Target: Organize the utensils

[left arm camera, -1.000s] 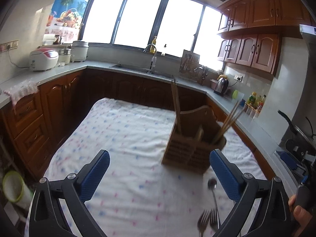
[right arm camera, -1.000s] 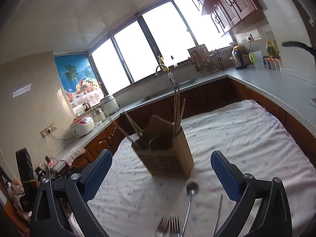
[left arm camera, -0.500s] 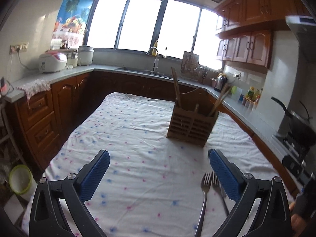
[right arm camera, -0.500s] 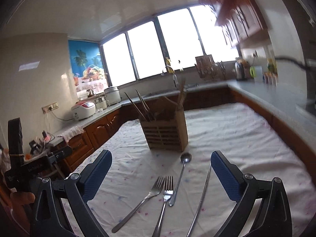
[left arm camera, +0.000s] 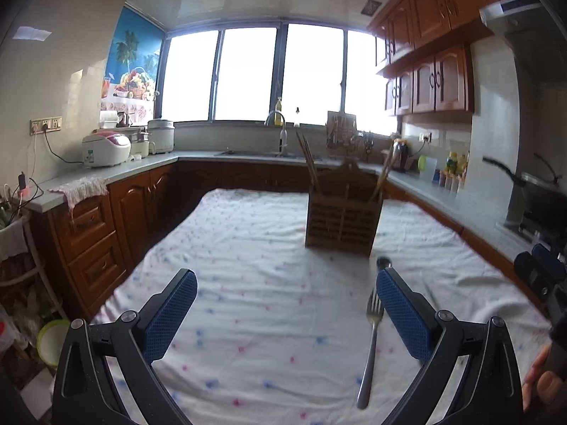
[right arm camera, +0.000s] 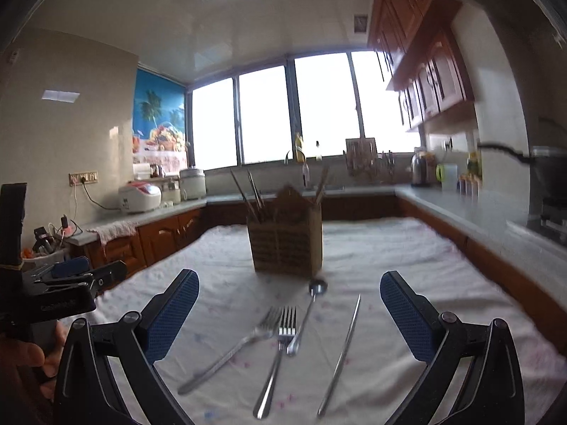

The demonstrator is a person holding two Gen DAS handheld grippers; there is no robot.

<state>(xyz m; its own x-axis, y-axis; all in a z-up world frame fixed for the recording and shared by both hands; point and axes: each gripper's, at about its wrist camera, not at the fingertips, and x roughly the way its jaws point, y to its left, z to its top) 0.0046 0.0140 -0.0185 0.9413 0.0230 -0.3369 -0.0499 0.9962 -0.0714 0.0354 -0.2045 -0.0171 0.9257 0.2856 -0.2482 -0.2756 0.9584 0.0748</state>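
A wooden utensil holder with chopsticks in it stands on the white dotted tablecloth; it also shows in the left wrist view. In front of it lie two forks, a spoon and a knife. My right gripper is open and empty, above the cutlery. My left gripper is open and empty, with a fork beside its right finger and the spoon's bowl just behind it.
Wooden cabinets and grey counters run around the table on the left, back and right. A rice cooker and a sink faucet stand on the counter. The left gripper's body shows at the left of the right wrist view.
Both grippers have pulled back and tilted level, away from the holder. The cutlery has come fully into the right wrist view. Both stay open.
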